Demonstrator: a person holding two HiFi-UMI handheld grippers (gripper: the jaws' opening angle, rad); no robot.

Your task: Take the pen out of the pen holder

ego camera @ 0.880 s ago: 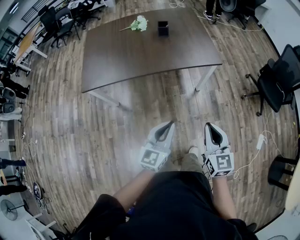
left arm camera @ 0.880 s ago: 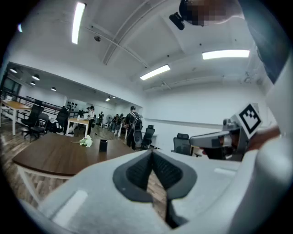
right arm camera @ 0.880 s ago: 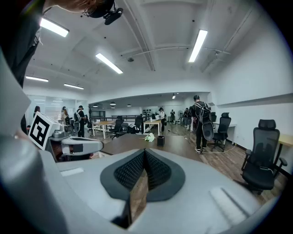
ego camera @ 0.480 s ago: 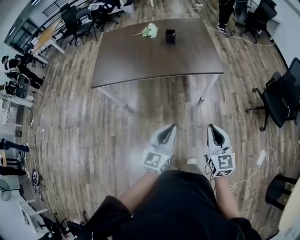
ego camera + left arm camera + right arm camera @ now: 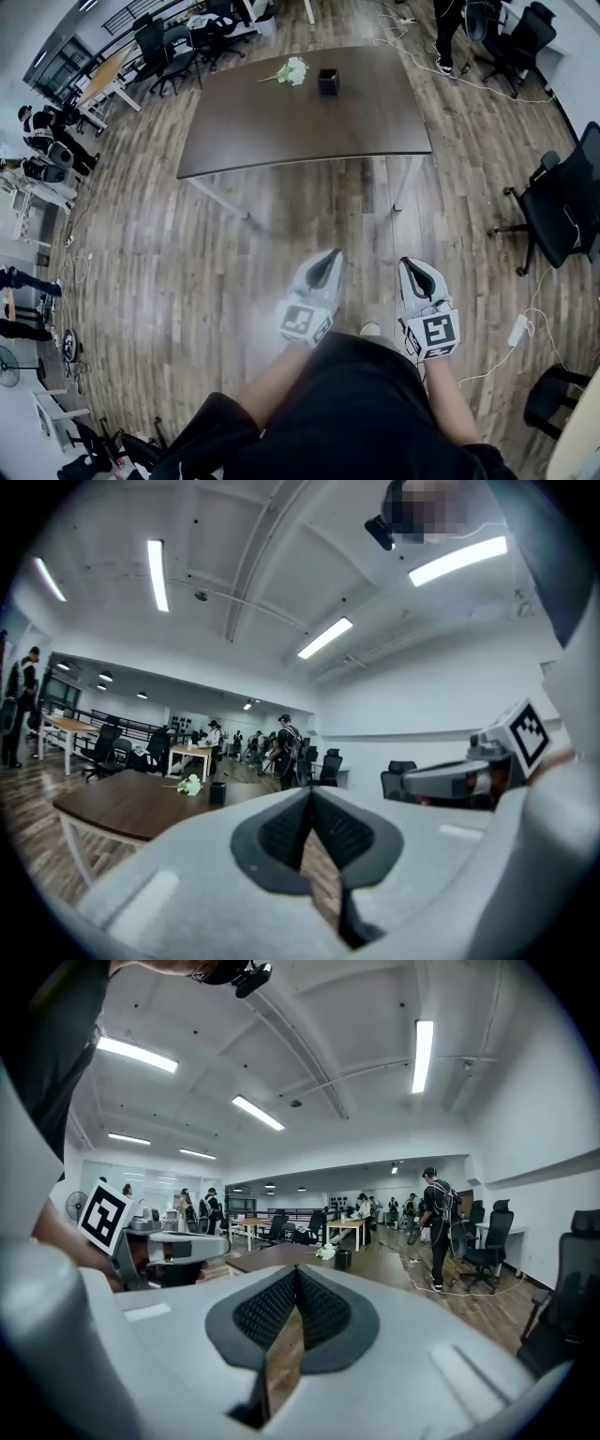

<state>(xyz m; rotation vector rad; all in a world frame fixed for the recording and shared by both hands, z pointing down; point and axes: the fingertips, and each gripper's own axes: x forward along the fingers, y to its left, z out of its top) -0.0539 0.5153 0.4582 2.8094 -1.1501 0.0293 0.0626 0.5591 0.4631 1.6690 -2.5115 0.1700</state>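
Little has changed since the earlier frames: the head view has only swung a bit, so the dark table (image 5: pixel 281 131) sits slightly more to the left, and both grippers remain low before the person's body. Left gripper (image 5: pixel 330 255) and right gripper (image 5: pixel 409 266) point forward side by side over the wooden floor (image 5: pixel 234 253), each with its jaws closed tip to tip and nothing between them. Well apart from them, on the far part of the table, the black pen holder (image 5: pixel 327 82) stands upright just beside a bunch of pale flowers (image 5: pixel 293 70) — the pen is too small to make out.
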